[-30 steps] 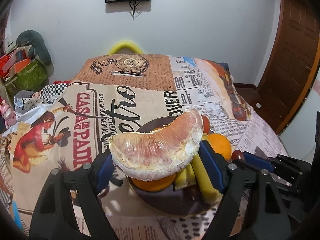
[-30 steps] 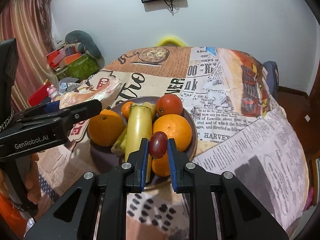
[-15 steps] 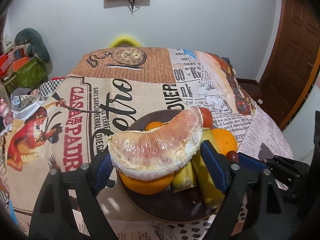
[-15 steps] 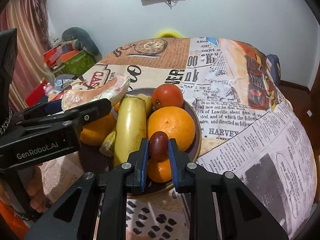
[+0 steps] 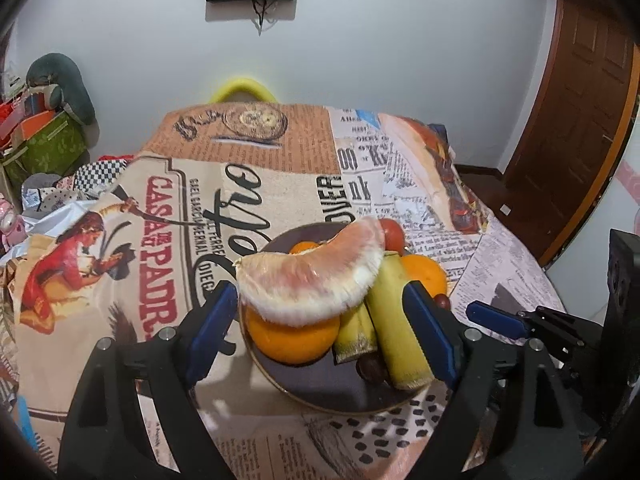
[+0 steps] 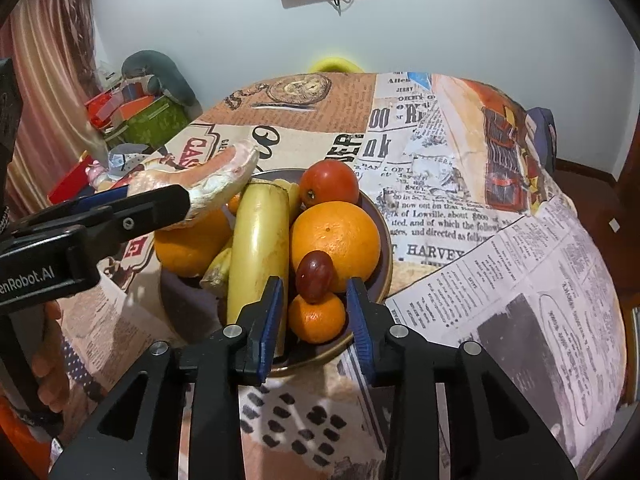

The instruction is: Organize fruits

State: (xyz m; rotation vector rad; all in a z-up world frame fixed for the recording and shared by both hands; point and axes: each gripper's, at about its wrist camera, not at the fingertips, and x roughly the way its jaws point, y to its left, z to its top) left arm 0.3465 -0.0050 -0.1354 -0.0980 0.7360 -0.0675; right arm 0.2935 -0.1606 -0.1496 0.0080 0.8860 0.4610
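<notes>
A dark plate (image 5: 320, 398) (image 6: 385, 240) holds two oranges (image 6: 336, 244) (image 5: 292, 340), bananas (image 6: 260, 248), a tomato (image 6: 329, 184) and a mandarin (image 6: 316, 318). A peeled pomelo segment (image 5: 308, 276) (image 6: 216, 184) lies across the left orange and the bananas. My left gripper (image 5: 318, 292) is open around it, and its pads do not press on it. A dark red grape (image 6: 315, 276) rests on the mandarin against the big orange. My right gripper (image 6: 315, 292) straddles the grape; its jaws are opening and both pads stand clear of it.
A newspaper-print cloth (image 6: 500, 264) covers the table. A yellow chair back (image 5: 242, 88) shows at the far end. Boxes and cloth clutter (image 5: 44, 144) stand to the left, a wooden door (image 5: 580, 128) to the right. A person's hand (image 6: 44, 368) holds the left gripper.
The left pads have parted from the pomelo segment, which now lies on the fruit. The right jaws have spread off the grape, leaving it on the mandarin.
</notes>
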